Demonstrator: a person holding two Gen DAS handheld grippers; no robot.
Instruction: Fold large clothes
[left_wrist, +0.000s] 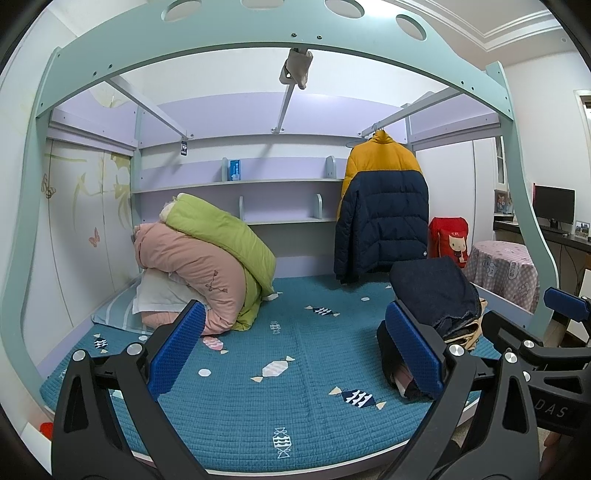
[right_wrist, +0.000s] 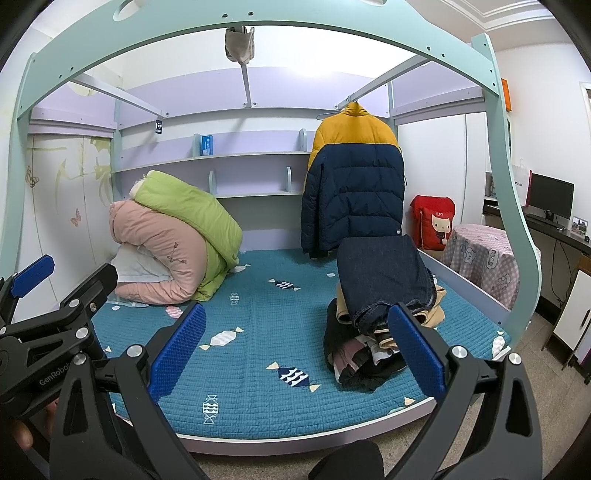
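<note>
A puffer jacket (right_wrist: 352, 184), yellow over navy, hangs from a hanger on the bed frame's rail at the far right of the bed (right_wrist: 258, 332), apparently the next large garment to fold; nothing grips it. A pile of clothes (right_wrist: 380, 295) topped with dark denim sits on the mattress's right side, leaving the middle free as working room. The left gripper (left_wrist: 295, 350) and right gripper (right_wrist: 295, 350) hover side by side at the bed's near edge, jaws spread wide and empty. Rolled quilts (left_wrist: 207, 258) are stacked by the left wall.
</note>
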